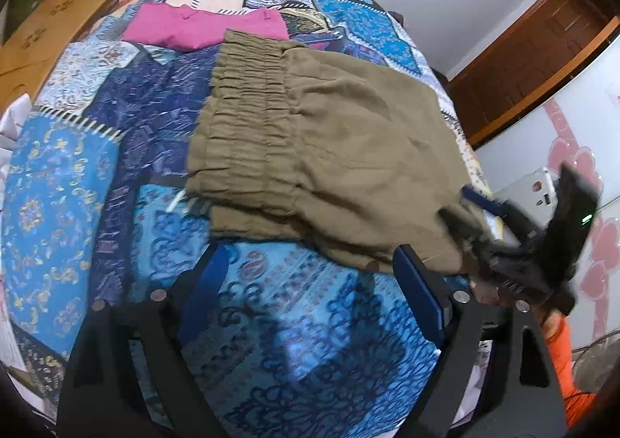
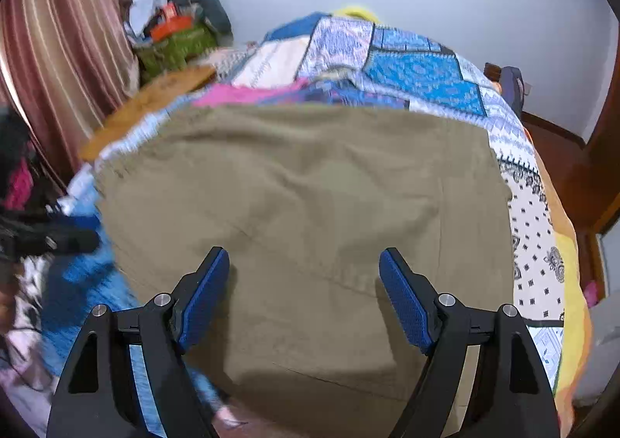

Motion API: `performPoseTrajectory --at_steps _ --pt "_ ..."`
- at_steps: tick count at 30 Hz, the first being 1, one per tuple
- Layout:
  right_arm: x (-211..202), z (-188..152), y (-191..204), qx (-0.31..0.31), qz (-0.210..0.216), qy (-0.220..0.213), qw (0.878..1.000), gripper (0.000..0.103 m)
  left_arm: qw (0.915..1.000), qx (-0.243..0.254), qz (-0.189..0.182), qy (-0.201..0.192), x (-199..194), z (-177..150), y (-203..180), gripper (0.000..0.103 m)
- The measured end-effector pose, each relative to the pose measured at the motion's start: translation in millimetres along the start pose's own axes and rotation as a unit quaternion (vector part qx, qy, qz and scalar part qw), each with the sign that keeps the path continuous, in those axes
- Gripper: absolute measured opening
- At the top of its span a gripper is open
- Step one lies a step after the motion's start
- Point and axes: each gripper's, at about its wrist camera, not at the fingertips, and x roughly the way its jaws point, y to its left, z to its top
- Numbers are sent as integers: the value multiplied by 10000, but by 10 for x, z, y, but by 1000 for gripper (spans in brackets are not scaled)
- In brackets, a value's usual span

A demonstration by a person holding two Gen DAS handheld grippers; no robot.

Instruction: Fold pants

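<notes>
Pants (image 1: 329, 151): olive, lying on the quilt (image 1: 66, 182), already in a thick stack of layers with the gathered waistband toward the left of the left wrist view; laid flat so the folds can hold.
Pink garment (image 1: 201, 27): folded, beyond the waistband, near but apart; likely set aside as a finished piece.
Box (image 1: 42, 35): brown, at the quilt's far left edge, clear of the work.
Left gripper (image 1: 310, 283): jaws wide, nothing between the pads; hovering over bare quilt just beside the near edge of the stack, probably free to smooth or take a hem.
Right gripper (image 2: 304, 291): jaws wide, empty; angled down over the cloth, pads apart from it as far as can be told; in the left view sitting at the stack's right corner, blurred.
Progress: judged mostly done; a last fold or a tidy-up likely left.
</notes>
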Motion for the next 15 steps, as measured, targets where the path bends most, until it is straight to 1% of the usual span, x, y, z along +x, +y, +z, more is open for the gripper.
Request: performPoseTrajectory --at_steps 2,4,7,9,10,11,12,13,14,15 --pt "30 -53 -56 190 164 25 9997 77 9997 -212 -152 -25 62 56 22 90" --pt "21 -62 -88 240 281 46 9993 77 9986 -429 -316 -67 105 127 65 93" --pt "15 -70 -66 204 269 62 9994 77 9958 -742 -511 -183 136 227 132 93" --pt "18 -76 -49 168 246 57 9995 77 9945 -865 -528 -277 148 281 147 92" --pt "17 -79 -53 181 268 64 9995 77 9942 -898 -501 -315 148 299 151 87" --pt "17 -80 -59 200 291 70 9994 77 9945 -901 -368 -379 147 332 145 76" --pt "15 -82 -65 215 310 73 9993 77 9950 -875 -256 -414 144 359 146 67" --pt "12 -87 -64 216 318 70 9992 77 9956 -825 -75 -445 150 387 139 53" --pt "11 -88 -61 211 318 69 9992 77 9960 -764 62 -457 155 410 132 46" --pt "8 -89 -60 210 317 69 9993 77 9960 -721 134 -502 146 423 126 44"
